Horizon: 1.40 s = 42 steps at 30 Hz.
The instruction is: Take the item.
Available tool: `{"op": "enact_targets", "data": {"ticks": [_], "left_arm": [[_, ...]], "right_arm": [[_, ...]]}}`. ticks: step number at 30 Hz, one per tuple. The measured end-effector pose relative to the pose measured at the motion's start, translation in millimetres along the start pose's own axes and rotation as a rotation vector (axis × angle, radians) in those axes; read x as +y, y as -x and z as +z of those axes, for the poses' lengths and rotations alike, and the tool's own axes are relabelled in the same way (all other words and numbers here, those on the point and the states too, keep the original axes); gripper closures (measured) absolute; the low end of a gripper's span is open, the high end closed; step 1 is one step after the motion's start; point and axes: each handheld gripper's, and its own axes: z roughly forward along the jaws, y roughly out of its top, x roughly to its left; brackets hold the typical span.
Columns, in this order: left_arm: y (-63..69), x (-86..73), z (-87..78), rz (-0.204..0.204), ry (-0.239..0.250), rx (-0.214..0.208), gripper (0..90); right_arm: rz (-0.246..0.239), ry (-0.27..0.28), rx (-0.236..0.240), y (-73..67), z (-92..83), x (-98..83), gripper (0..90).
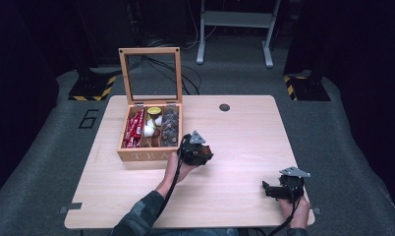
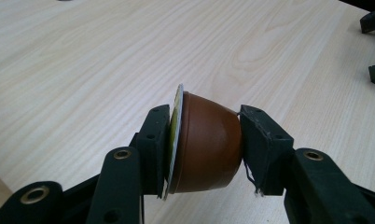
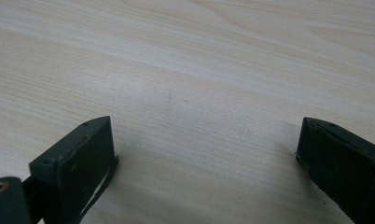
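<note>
**A:** Start wide. What's the biggest thing out there?

**B:** The wooden table [image 1: 244, 147], pale grain, with a small dark round plug [image 1: 224, 107] near its far edge. Around it there's grey carpet [image 1: 48, 162], a "6" marked on it at the left, and yellow-black striped bases [image 1: 93, 88] off both far corners.

**A:** And on the table?

**B:** A wooden tea box [image 1: 149, 153] on the left half, lid [image 1: 150, 74] standing upright and open, "TEA" on its front wall. Inside, red sachets [image 1: 134, 129] fill the left compartment, white and yellow-topped pods [image 1: 151, 123] sit in the middle, dark pods [image 1: 169, 127] on the right.

**A:** Now the hands. Left side first.

**B:** The left gripper [image 1: 198, 152] hangs just beside the box's front right corner, a sleeved forearm [image 1: 146, 211] running up to it. In the left gripper view its jaws are clamped on a brown capsule [image 2: 209, 149]: one jaw against the foil lid, the other against the rounded base. The capsule lies sideways between them, held above bare tabletop, out of the box.

**A:** And the right?

**B:** The right gripper [image 1: 279, 191] sits near the table's front right corner, well apart from the left. In the right gripper view its jaws stand spread wide, nothing between them, just wood grain.

**A:** Smallest detail?

**B:** A frayed thread [image 2: 253, 182] dangling from the left gripper's jaw pad.
</note>
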Motion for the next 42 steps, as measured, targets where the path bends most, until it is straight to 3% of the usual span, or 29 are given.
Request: {"op": "enact_targets", "data": {"ticks": [27,33,42], "left_arm": [[8.4,-15.3,39.1,-0.047,-0.065,-0.031,54.2],[10.3,-13.6,40.9,-0.029,-0.072,-0.020,53.3],[12.8,-12.3,34.7,-0.021,-0.069,-0.042,47.4]], "right_arm": [[0.000,0.000,0.000,0.1,0.0,0.0,3.6],[-0.001,0.000,0.001,0.0,0.0,0.0,3.8],[-0.001,0.001,0.001,0.1,-0.1,0.0,3.8]]}}
